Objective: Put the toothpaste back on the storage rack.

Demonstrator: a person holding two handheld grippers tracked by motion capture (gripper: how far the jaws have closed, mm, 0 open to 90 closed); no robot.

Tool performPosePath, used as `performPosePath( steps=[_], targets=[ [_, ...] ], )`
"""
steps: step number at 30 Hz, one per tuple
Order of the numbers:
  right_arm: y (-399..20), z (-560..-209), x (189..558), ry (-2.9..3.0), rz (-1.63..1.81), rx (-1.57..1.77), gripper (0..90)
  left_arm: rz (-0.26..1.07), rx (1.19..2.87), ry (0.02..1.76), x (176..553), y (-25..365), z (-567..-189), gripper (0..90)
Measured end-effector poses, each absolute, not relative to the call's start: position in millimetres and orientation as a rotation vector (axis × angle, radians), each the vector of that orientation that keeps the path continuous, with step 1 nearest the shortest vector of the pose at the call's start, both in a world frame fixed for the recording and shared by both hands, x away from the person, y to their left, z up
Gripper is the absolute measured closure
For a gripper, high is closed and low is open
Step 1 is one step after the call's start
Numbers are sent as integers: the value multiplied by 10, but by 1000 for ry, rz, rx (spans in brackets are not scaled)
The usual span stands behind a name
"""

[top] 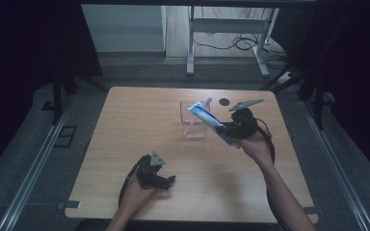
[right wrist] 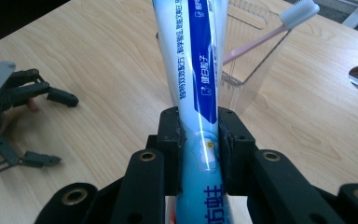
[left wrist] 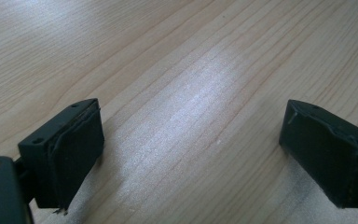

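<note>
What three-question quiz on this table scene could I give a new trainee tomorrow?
1. True or false: the right gripper is shut on the blue-and-white toothpaste tube.
2. What stands in the clear plastic cup? A) pink toothbrush B) spoon C) pen
3. How are the left gripper's jaws, and what lies below them?

Key: 1 true. 2 A. 3 Open, above the bare light wooden table.

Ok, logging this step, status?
Right gripper shut on toothpaste, near clear holder with toothbrush. Left gripper open, idle. Nothing blocking.
</note>
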State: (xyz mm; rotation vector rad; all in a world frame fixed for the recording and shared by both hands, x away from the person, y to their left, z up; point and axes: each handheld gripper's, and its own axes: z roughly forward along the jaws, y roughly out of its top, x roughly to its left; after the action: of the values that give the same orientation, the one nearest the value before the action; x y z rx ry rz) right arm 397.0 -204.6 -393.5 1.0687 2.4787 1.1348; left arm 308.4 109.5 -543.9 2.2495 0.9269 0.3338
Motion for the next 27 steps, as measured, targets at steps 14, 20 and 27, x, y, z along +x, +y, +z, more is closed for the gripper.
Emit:
performPosePath(
  steps=[14, 20, 27],
  targets=[
    [-1850, -3947, 4200, 2464, 1155, 1046, 730, 335, 2249, 926, 3084, 1094, -5439, 63],
    [-1785, -3933, 4289, 2455, 1160, 1037, 730, 334, 2249, 927, 3083, 1094, -5439, 63],
    [-1709, -3911, 4396, 2443, 1175, 1036, 729, 334, 2249, 927, 3084, 1095, -5439, 63]
  ],
)
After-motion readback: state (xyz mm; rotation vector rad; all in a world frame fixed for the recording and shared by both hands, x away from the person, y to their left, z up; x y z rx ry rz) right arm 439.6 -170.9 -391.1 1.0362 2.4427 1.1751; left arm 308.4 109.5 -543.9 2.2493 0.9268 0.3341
